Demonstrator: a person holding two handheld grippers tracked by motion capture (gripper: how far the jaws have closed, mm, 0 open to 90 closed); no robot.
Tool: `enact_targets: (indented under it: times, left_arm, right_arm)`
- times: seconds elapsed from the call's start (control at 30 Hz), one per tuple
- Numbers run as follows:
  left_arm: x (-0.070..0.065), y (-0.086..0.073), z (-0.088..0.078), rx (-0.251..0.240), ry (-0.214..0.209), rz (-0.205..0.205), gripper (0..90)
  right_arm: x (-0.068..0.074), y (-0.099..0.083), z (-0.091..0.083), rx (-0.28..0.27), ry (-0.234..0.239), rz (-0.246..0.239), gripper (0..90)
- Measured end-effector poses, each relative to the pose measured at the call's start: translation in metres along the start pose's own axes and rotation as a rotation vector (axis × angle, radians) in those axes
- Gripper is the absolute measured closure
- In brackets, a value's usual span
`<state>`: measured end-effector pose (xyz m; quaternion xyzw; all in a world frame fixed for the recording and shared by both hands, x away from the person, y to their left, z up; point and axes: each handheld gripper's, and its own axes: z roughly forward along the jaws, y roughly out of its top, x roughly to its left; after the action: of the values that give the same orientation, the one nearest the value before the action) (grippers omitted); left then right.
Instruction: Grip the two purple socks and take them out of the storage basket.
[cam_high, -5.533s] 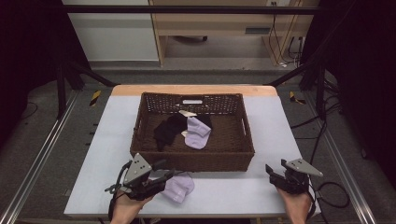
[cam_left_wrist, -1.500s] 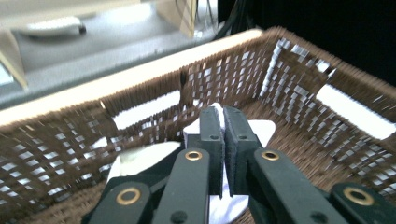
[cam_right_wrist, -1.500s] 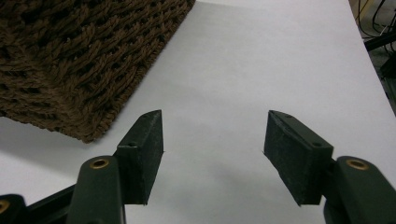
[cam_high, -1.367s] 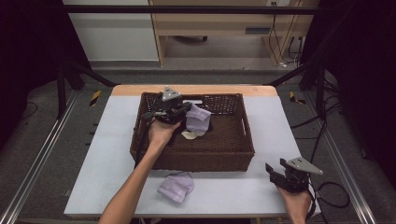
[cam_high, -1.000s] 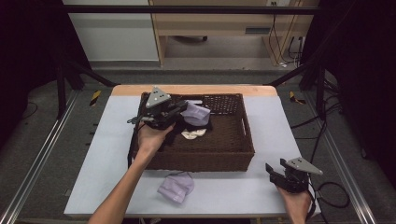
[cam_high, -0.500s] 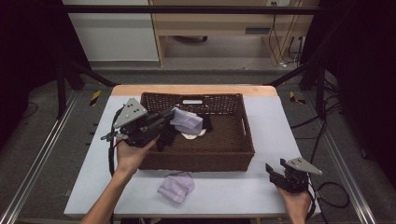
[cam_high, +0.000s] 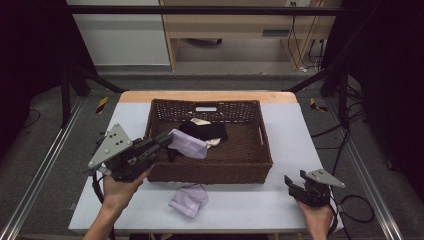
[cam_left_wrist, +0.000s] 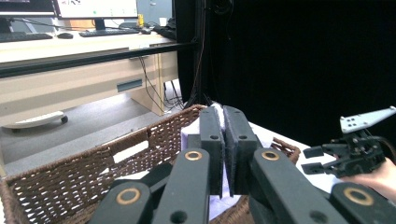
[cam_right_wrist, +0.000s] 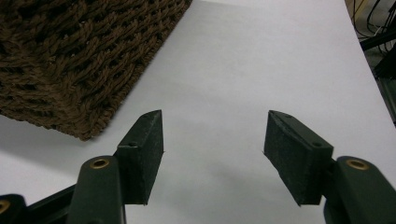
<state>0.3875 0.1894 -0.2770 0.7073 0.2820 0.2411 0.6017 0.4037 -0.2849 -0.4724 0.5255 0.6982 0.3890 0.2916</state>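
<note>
A lab workspace: metal frame rails (cam_high: 45, 165) flank the tabletop (cam_high: 295, 130); desk with monitor (cam_left_wrist: 95, 8) and keyboard (cam_left_wrist: 109, 32) beyond.

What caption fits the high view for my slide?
Left claw lifts a lavender sock over the wicker basket; right claw rests open.

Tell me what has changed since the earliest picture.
The left hand-held gripper reached into the basket, shut on a lilac cloth and pulled it back toward the near-left rim. The right hand-held gripper, open, and the lilac cloth on the table stayed put.
</note>
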Motion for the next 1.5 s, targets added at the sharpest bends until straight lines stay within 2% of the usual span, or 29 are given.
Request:
enact_targets:
  times: [0.23, 0.5, 0.53, 0.6, 0.63, 0.67, 0.77, 0.97, 1.03, 1.1, 1.3, 1.5]
  left_arm:
    - [-0.010, -0.008, -0.011, 0.000, -0.034, 0.000, 86.3]
    - [-0.023, -0.032, -0.013, 0.068, -0.077, -0.001, 86.3]
    - [-0.025, -0.039, -0.010, 0.092, -0.084, -0.003, 86.3]
    - [-0.026, -0.043, -0.008, 0.104, -0.085, -0.004, 86.3]
    - [-0.027, -0.052, -0.004, 0.123, -0.097, -0.020, 86.3]
    - [-0.027, -0.052, -0.004, 0.123, -0.097, -0.020, 86.3]
    - [-0.028, -0.068, 0.005, 0.163, -0.103, -0.037, 86.3]
    - [-0.029, -0.093, 0.021, 0.238, -0.096, -0.053, 86.3]
    - [-0.027, -0.107, 0.030, 0.274, -0.092, -0.065, 86.3]
    - [-0.025, -0.112, 0.032, 0.284, -0.097, -0.077, 86.3]
    - [-0.020, -0.140, 0.049, 0.379, -0.070, -0.089, 86.3]
    - [-0.017, -0.156, 0.060, 0.427, -0.036, -0.077, 85.4]
  right_arm:
    - [0.000, 0.000, 0.000, 0.003, -0.001, 0.000, 37.7]
    - [0.001, -0.001, 0.000, 0.005, -0.002, -0.003, 37.7]
    - [0.001, -0.001, 0.000, 0.004, -0.002, -0.003, 37.7]
    - [0.001, -0.001, -0.001, 0.005, -0.001, 0.001, 37.7]
    - [0.001, -0.001, -0.001, 0.003, -0.001, -0.001, 37.7]
    - [0.001, -0.001, -0.001, 0.002, -0.001, -0.001, 37.7]
    - [0.001, -0.001, -0.001, 0.005, -0.001, 0.000, 37.7]
    - [0.001, -0.001, -0.001, 0.005, -0.002, 0.000, 37.7]
    - [0.001, -0.001, 0.000, 0.006, -0.002, -0.003, 37.7]
    - [0.001, -0.001, 0.000, 0.005, -0.002, -0.004, 37.7]
    - [0.001, -0.001, 0.000, 0.007, -0.003, -0.004, 37.6]
    - [0.001, -0.001, 0.001, 0.012, 0.002, 0.002, 37.3]
